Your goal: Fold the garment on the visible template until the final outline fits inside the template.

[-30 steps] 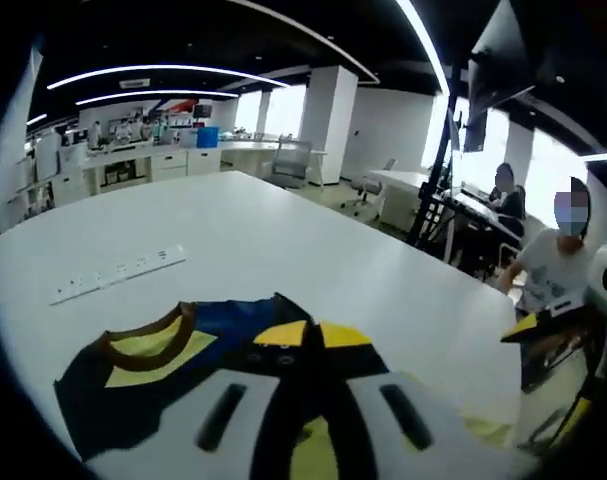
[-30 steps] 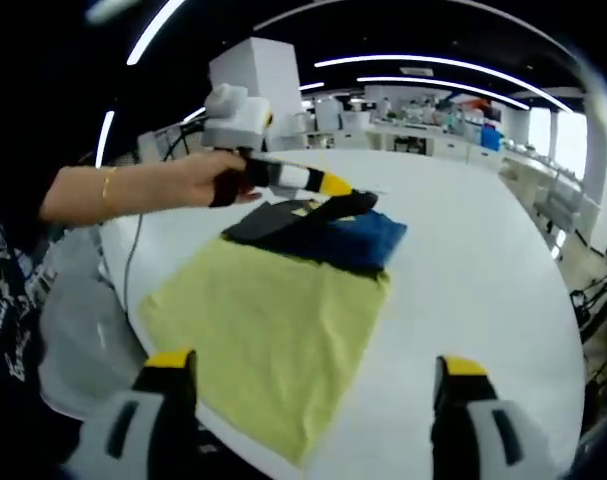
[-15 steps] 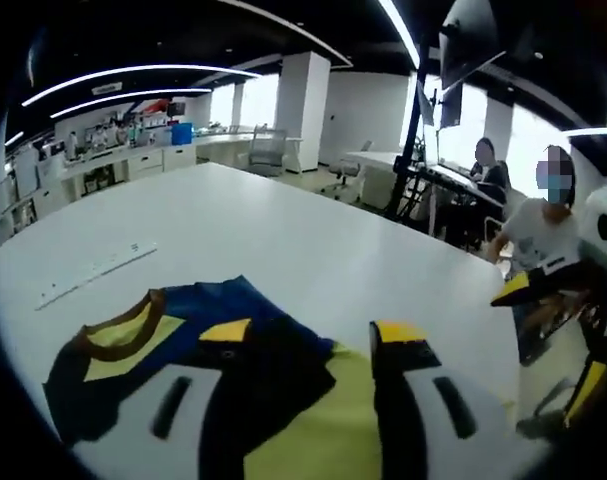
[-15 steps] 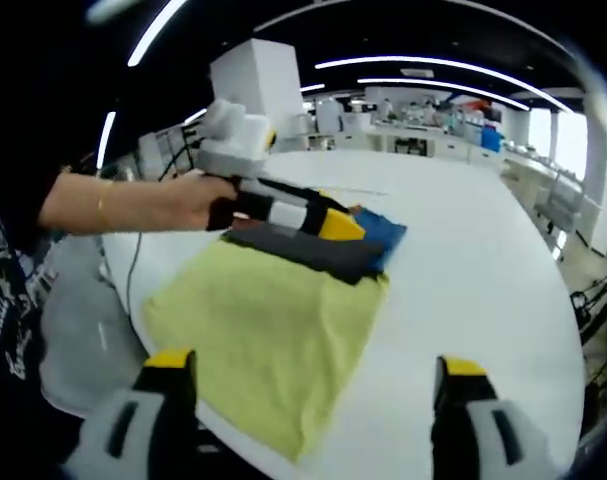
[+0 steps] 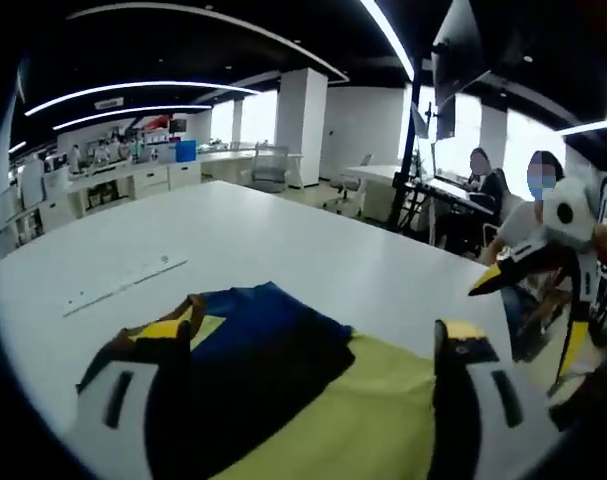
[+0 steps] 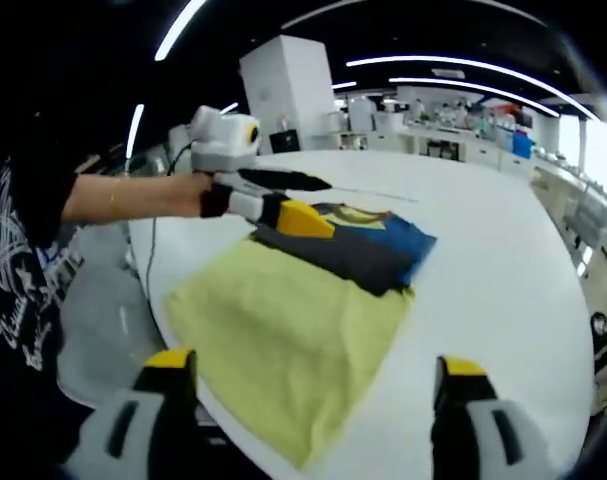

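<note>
We are holding the right gripper (image 6: 308,400) low at the near edge of the white counter (image 6: 503,270), its jaws spread wide with nothing between them. Just beyond the jaws, the yellow template (image 6: 283,340) is lying flat on the counter, one corner pointing toward us. The garment (image 6: 368,245), dark with blue and yellow panels, is resting on the template's far end, folded into a compact block. Part of it is reaching past the template's far edge onto bare counter.

We are holding the left gripper (image 6: 283,195) above the garment's near-left corner, a hand (image 6: 198,195) wrapped around its body. In the left gripper view, the left gripper (image 5: 308,385) is showing its jaws parted and gripping nothing, with the garment (image 5: 253,375) and the template (image 5: 363,430) lying between and below them. The right gripper (image 5: 528,270) is appearing at the right of that view. Farther off, a white strip (image 5: 123,287) is lying on the counter, and seated people are occupying the desks beyond.

We judge that a fold is complete and a release has been made, but the outline is not yet fitting inside the template. The next move calls for gripping the overhanging far edge and folding or drawing it back toward us. We are advising a low, even pull, since the fabric may drag the template with it.
</note>
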